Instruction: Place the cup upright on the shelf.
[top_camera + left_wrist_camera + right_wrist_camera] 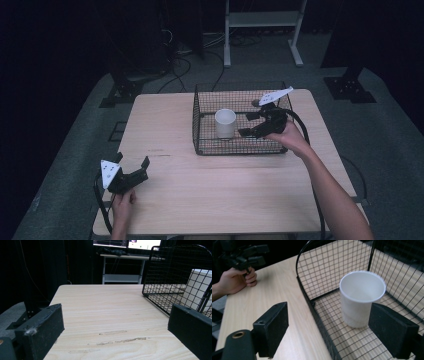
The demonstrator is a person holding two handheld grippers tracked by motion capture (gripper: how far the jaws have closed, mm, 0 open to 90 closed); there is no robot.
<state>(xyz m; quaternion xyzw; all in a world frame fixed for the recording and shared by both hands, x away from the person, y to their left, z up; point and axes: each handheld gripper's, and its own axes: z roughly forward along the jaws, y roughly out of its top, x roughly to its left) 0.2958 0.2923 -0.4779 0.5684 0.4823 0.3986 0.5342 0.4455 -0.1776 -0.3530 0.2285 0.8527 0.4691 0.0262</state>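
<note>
A dark room surrounds a pale wooden table [220, 190], with black stands, trailing cables and a white shelf frame [262, 30] barely readable in the gloom behind it. The left gripper view adds a lit screen [126, 243] above that shelf, cut off by the top edge.

On the far half of the table stands a black wire basket [200, 145], and inside it, upright near its left side, a white paper cup [225, 123]. Its mouth is open in the right gripper view, where the inside looks plain white; any contents cannot be made out. In the left gripper view the cup [197, 287] is seen through the mesh and partly hidden by that gripper's own jaw.

The right gripper [248, 124] reaches in over the basket's right side with its jaws spread wide; in its own view one jaw hangs outside the basket's wall over bare wood and the other sits inside, just beside the cup, whether touching it cannot be told.

The left gripper [133, 166] rests at the table's near left corner, jaws spread and holding nothing, well apart from the basket. The left hand [235, 281] grips it, as the right gripper view shows.
</note>
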